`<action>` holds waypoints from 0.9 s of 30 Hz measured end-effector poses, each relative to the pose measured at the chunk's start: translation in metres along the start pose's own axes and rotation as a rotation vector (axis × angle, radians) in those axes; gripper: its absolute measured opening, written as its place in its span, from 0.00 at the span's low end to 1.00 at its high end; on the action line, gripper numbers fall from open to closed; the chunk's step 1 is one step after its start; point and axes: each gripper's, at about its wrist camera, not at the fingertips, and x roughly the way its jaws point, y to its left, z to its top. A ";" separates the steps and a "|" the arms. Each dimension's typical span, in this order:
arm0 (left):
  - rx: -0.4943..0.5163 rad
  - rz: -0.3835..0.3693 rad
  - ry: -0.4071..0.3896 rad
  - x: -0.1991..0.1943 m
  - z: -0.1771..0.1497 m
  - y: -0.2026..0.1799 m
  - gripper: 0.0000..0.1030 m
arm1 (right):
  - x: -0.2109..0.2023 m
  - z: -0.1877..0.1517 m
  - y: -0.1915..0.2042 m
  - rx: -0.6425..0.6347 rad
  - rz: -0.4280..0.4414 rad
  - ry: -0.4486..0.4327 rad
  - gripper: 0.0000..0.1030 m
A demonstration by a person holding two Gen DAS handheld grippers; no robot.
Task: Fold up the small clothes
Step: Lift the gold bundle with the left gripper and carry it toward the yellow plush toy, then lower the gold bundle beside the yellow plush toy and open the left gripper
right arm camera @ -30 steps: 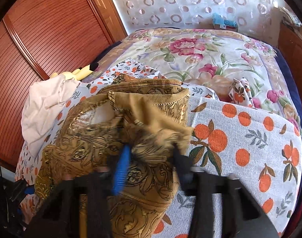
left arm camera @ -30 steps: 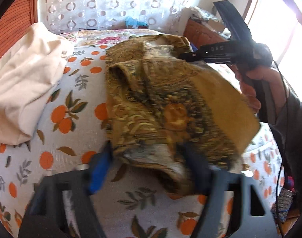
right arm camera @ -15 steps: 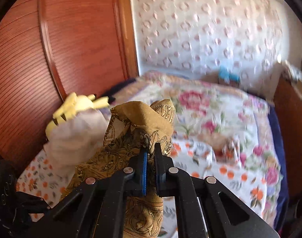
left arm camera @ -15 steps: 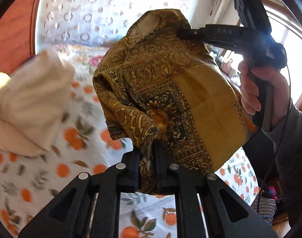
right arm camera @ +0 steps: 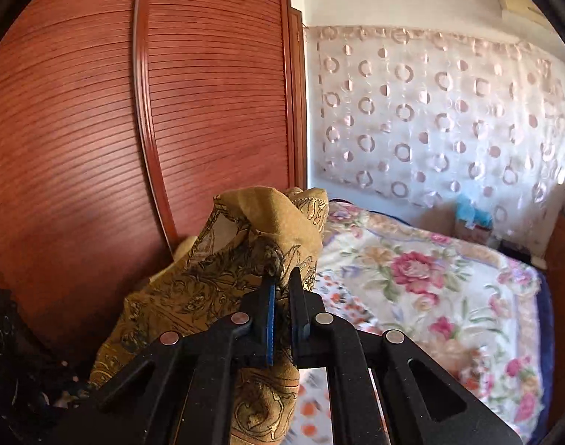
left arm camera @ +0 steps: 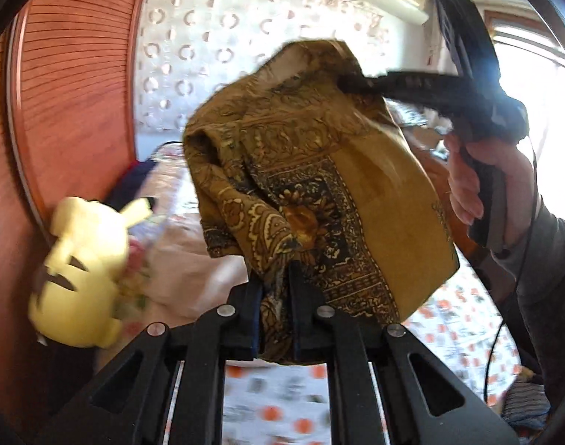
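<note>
Golden-brown cloth (left arm camera: 319, 185) with a dark swirly print hangs up in the air, off the bed (left arm camera: 464, 319). It is the small piece of clothing we have to fold. We think the job has hardly begun — the cloth is bunched and droopy, with no neat fold that we can see. It must be spread flat, folded and set down.

Going from left to right, we first see a yellow plush toy (left arm camera: 82, 274) by the wooden wardrobe door (left arm camera: 71, 118), with a pale cloth (left arm camera: 186, 270) on the bed next to it. None of these touch our cloth.

Next comes our left hand-held gripper (left arm camera: 275, 278). Its two fingers are pressed almost together, pinching a low corner of the cloth. It points forward and a bit up.

Further right, our right hand-held gripper (left arm camera: 343, 83) reaches in from the side, higher than the left one. It bites the top edge of the cloth — its own camera shows its fingers squeezed tight on a fold. Our right hand (left arm camera: 479, 181) holds its handle upright, wrist bent, sleeve (left arm camera: 542, 278) below. The cloth hangs between the two grips.
</note>
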 end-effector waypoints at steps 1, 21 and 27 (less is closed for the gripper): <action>0.009 0.023 0.025 0.008 0.001 0.012 0.12 | 0.015 -0.009 -0.005 0.033 0.006 0.015 0.05; -0.028 0.076 0.183 0.082 -0.059 0.077 0.14 | 0.153 -0.125 -0.031 0.126 -0.012 0.268 0.09; 0.104 0.143 0.100 0.052 -0.041 0.053 0.51 | 0.074 -0.131 -0.031 0.138 -0.020 0.170 0.36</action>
